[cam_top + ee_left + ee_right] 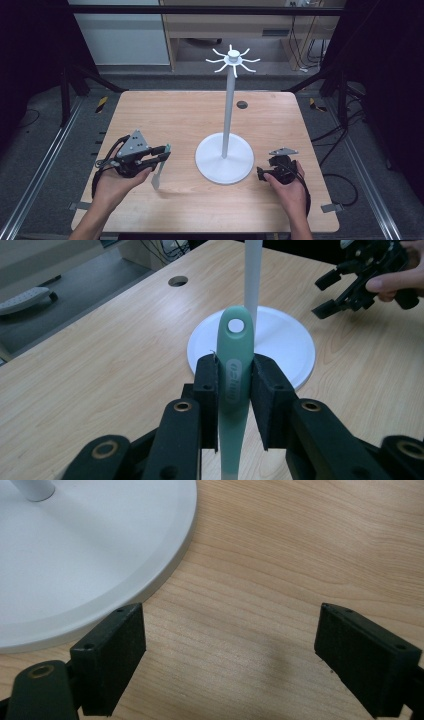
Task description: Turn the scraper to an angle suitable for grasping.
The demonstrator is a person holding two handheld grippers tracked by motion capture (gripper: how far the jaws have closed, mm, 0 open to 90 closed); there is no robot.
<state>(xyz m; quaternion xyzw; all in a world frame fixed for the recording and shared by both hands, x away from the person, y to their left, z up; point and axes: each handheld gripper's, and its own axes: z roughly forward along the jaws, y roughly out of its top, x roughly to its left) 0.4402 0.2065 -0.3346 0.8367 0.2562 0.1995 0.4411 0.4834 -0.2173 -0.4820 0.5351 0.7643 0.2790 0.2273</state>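
A light wooden worktop point(165, 115) with rounded corners is seen from above, with a small dark round hole point(242, 104) set near its far edge. A tall white stand point(227, 115) is placed near the middle of the worktop: a round flat base point(210, 167), a slim upright pole and a crown of short curved hooks point(233, 60) at the top. The left gripper point(162, 152) is held in the person's left hand point(116, 185) to the left of the base, its jaws pinched on the handle of a pale green utensil point(235, 375). In the left gripper view the handle is seen standing upright between the jaws, with a round hanging hole near its rounded end, in front of the base. In the high view the rest of the utensil is seen hanging below the jaws toward the worktop. The right gripper point(261, 173) is held in the right hand point(290, 192) just beside the right edge of the base. Its jaws are spread wide over bare wood, with nothing between them.
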